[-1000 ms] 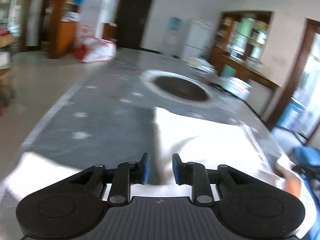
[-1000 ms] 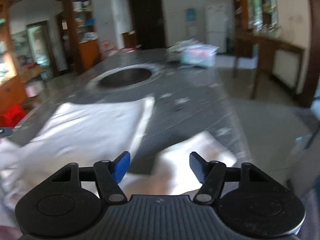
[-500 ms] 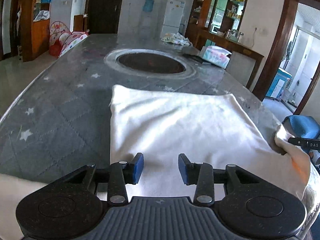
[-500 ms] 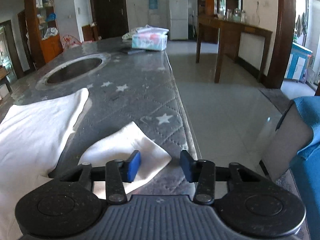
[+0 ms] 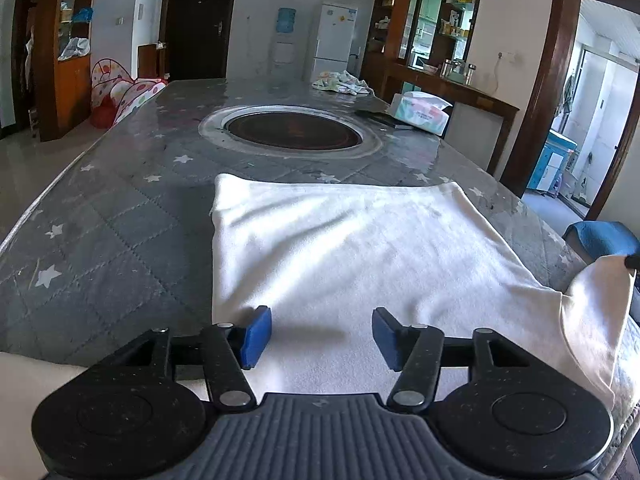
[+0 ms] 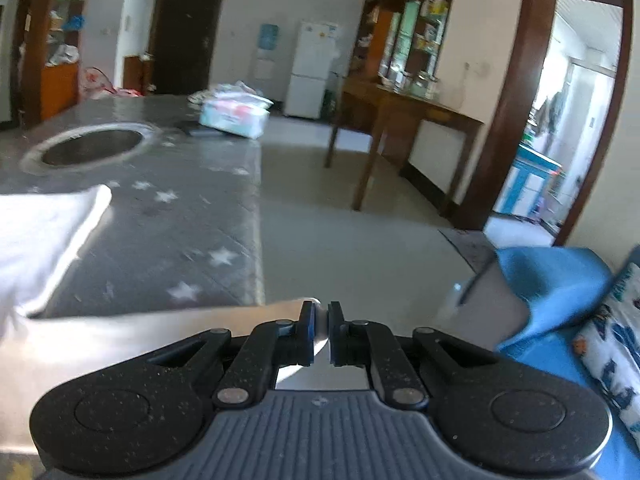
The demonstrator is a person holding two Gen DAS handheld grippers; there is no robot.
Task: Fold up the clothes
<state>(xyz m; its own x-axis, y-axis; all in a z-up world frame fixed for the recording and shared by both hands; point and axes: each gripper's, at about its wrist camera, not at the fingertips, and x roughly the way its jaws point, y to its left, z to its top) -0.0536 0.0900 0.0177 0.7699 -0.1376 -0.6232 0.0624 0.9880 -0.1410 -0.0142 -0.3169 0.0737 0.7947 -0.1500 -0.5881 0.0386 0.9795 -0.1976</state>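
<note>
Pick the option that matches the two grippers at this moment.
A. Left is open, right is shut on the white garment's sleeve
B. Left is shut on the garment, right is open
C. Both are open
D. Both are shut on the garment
A: the left gripper has its blue pads spread wide over the white garment, while the right gripper is pinched on a sleeve of that cloth.

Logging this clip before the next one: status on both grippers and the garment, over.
Left gripper open, over the white garment. Right gripper shut on the sleeve. Nothing in the way.
</note>
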